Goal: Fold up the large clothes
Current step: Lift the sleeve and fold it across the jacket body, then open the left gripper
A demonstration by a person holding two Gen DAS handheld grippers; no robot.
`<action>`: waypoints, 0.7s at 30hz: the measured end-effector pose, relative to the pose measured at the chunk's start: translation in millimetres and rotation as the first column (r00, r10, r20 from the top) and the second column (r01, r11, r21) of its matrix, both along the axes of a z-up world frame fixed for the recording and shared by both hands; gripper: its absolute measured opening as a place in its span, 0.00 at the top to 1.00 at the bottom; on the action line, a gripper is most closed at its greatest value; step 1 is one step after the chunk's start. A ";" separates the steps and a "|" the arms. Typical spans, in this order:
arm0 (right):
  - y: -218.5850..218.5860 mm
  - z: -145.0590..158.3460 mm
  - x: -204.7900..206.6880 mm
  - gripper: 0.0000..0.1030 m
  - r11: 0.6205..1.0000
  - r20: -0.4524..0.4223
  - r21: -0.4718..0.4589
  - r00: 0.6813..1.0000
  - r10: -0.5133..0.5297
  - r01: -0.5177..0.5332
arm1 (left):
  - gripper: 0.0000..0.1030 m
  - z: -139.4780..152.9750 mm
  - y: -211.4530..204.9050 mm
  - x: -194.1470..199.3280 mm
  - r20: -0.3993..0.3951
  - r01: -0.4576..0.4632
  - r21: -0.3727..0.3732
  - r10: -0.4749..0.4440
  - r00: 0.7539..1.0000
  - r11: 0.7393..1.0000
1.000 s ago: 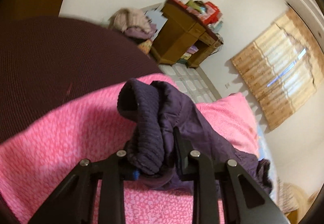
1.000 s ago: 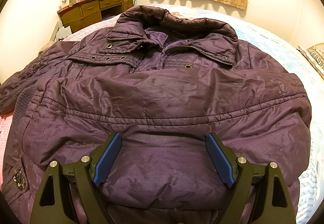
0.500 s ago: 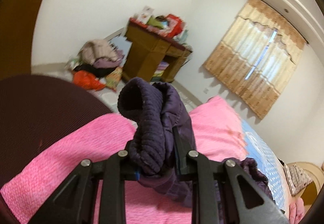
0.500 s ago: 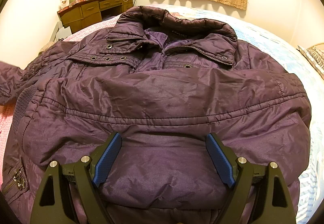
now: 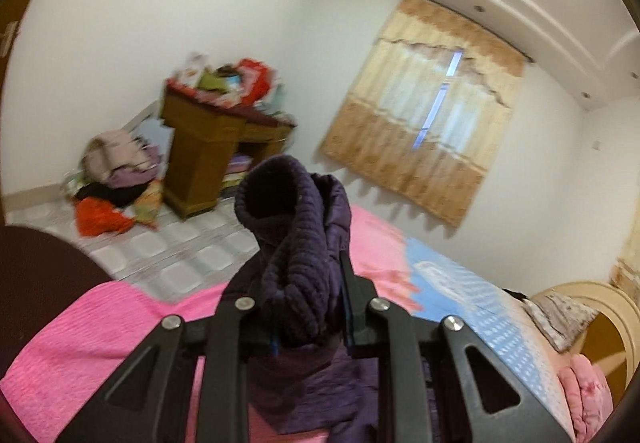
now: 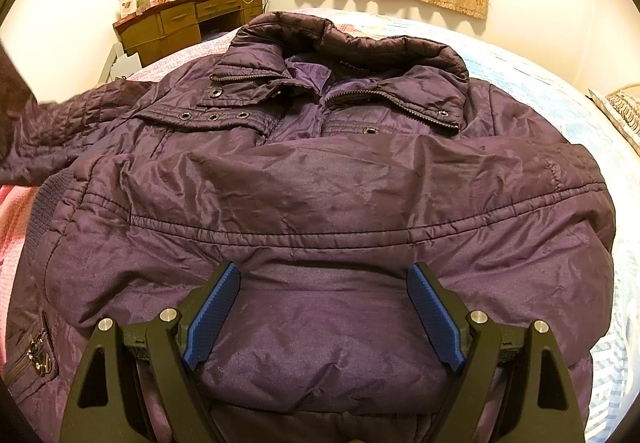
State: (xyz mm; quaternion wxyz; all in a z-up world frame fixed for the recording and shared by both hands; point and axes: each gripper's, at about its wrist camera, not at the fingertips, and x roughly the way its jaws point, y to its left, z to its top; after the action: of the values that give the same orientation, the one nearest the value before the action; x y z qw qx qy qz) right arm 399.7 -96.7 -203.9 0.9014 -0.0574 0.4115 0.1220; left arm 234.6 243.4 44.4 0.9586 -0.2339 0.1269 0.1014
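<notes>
Warm indoor light, fisheye warping, left-view blur.

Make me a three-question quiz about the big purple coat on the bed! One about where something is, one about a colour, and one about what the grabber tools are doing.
1. Where does the jacket lie?
A. on the bed
B. on the desk
C. on the floor

2. What colour are the right tool's pads?
A. red
B. blue
C. green

3. What is the left tool doing?
A. hanging open
B. gripping a pillow
C. clamping the ribbed sleeve cuff

Answers: 1 A, the jacket is spread over the bed covers. 2 B, both ridged pads are blue. 3 C, its fingers are closed on the lifted knitted cuff.
</notes>
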 end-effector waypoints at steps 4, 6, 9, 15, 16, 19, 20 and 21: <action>-4.6 2.2 1.5 0.16 0.999 -0.006 0.032 1.000 0.002 -0.002 | 0.79 22.3 -37.9 10.2 0.049 0.091 0.046 -0.093 0.994 0.995; -11.6 3.6 2.1 0.13 0.996 -0.015 0.091 1.000 0.008 -0.007 | 0.78 31.8 -62.2 16.5 0.066 0.146 0.085 -0.152 0.986 0.986; -27.8 6.1 3.1 0.09 0.973 -0.025 0.230 0.999 0.022 -0.016 | 0.78 37.2 -99.0 27.9 0.066 0.209 0.161 -0.222 0.973 0.965; -73.2 28.9 -14.7 0.09 0.897 0.056 0.434 0.991 -0.118 0.083 | 0.78 10.1 -169.7 53.3 -0.003 0.348 0.214 -0.356 0.935 0.913; -83.1 35.3 -20.2 0.09 0.880 0.065 0.464 0.987 -0.146 0.099 | 0.78 4.0 -181.1 57.1 -0.019 0.370 0.213 -0.375 0.927 0.904; -123.1 58.1 -38.2 0.09 0.833 0.108 0.523 0.956 -0.274 0.180 | 0.78 -18.0 -219.9 72.7 -0.068 0.443 0.203 -0.439 0.896 0.873; -133.7 62.8 -41.5 0.09 0.826 0.118 0.523 0.942 -0.313 0.209 | 0.78 -28.8 -236.6 79.0 -0.097 0.469 0.206 -0.460 0.883 0.859; -144.1 66.5 -44.5 0.09 0.817 0.124 0.528 0.930 -0.345 0.233 | 0.78 -35.6 -246.0 84.8 -0.115 0.486 0.204 -0.472 0.874 0.850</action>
State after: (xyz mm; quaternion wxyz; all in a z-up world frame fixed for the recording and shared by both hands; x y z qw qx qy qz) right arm 355.1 -240.8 -137.4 0.9315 0.2308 0.2696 0.0793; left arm 319.3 -2.6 8.8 0.9695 -0.0808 0.1979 -0.1197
